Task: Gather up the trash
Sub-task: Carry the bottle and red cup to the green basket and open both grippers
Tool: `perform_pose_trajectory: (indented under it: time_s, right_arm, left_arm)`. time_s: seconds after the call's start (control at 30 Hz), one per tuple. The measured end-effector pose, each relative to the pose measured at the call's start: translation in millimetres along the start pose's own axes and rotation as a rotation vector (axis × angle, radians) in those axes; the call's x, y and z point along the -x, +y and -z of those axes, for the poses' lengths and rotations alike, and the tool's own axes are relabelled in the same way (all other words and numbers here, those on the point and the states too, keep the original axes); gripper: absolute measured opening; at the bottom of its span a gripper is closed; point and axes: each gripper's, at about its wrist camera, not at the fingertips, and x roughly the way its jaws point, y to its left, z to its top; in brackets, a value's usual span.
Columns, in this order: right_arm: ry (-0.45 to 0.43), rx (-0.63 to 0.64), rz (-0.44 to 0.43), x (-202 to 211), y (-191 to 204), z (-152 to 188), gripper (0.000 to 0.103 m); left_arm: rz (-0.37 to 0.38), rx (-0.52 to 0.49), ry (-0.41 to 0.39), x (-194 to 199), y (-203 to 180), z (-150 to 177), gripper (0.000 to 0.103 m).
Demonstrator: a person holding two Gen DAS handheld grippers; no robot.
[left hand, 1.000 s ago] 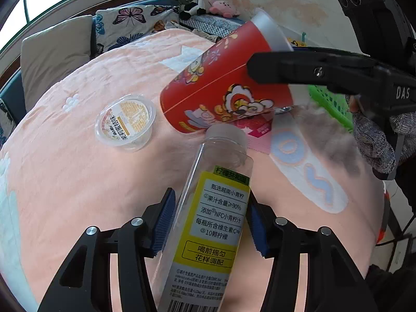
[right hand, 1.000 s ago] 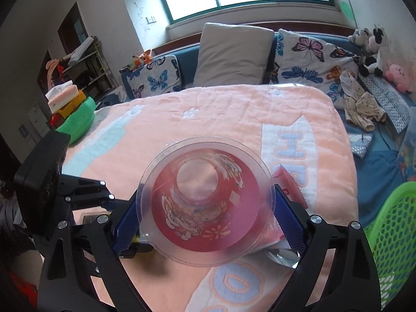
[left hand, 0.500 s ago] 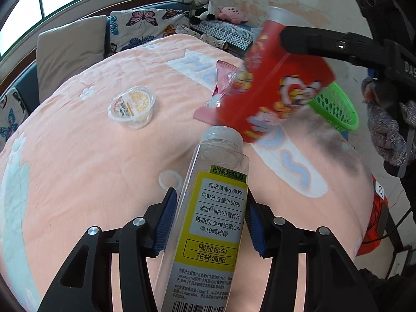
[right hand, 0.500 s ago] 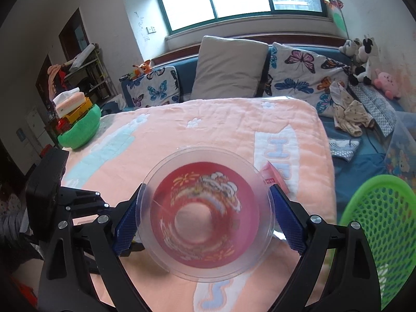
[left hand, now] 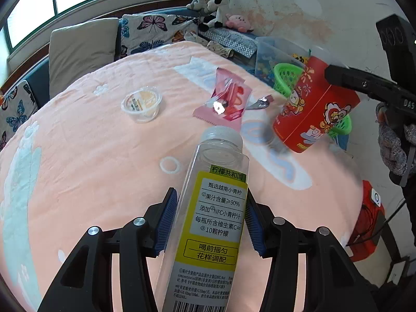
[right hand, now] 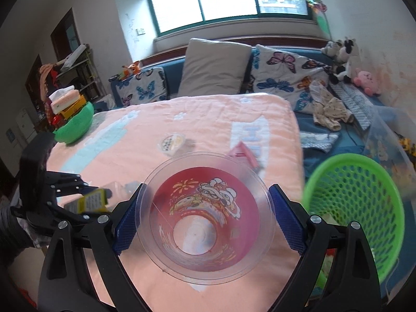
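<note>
Two handheld grippers above a bed with a peach blanket (left hand: 85, 161). The left gripper (left hand: 209, 219) clamps a clear empty bottle (left hand: 210, 218) with a yellow label, its blue pads pressing both sides. The right gripper (right hand: 205, 215) clasps a red cup (right hand: 205, 213) by its clear rim, mouth facing the camera, beside a green basket (right hand: 356, 208) off the bed's edge. On the blanket lie a pudding cup (left hand: 141, 102) and a pink wrapper (left hand: 223, 101), near each other

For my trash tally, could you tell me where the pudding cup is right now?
The pudding cup sits on the pink blanket, left of the pink wrapper in the left wrist view, beyond both held items.
</note>
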Motion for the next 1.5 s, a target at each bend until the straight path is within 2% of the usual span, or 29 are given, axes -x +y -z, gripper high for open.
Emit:
perform_pose_trajectory:
  time_s: [0.13,0.37,0.47,0.67,1.07,1.33,1.5]
  right_arm:
    - [-0.023,-0.030,0.046,18.5,-19.6,2.9,0.090]
    - [-0.070,-0.105,0.200,51.6,-69.8,7.8,0.091]
    - [-0.077,-0.130,0.278,58.5,-92.1,11.5,0.091]
    - [-0.065,-0.182,0.380,58.6,-132.8,22.9,0.091]
    - [-0.026,-0.299,0.404,46.1,-180.3,49.8,0.094]
    - [-0.063,-0.291,0.409,63.4,-176.7,54.7,0.095]
    - [-0.071,-0.267,0.464,78.4,-170.6,62.3,0.095]
  left_arm:
    - [0.025,-0.005,-0.020,7.7,-13.0,-6.3,0.049]
    - [0.082,-0.016,-0.037,1.8,-44.4,-29.1,0.049]
    - [0.105,-0.023,-0.043,-1.6,-58.9,-41.1,0.049]
    - [0.145,-0.030,-0.049,-13.7,-84.8,-68.2,0.049]
    - [0.203,-0.023,-0.038,-40.3,-120.3,-115.0,0.049]
    - [0.247,-0.022,-0.019,-64.9,-148.2,-145.7,0.049]
    - [0.261,-0.032,0.003,-83.7,-170.6,-158.3,0.049]
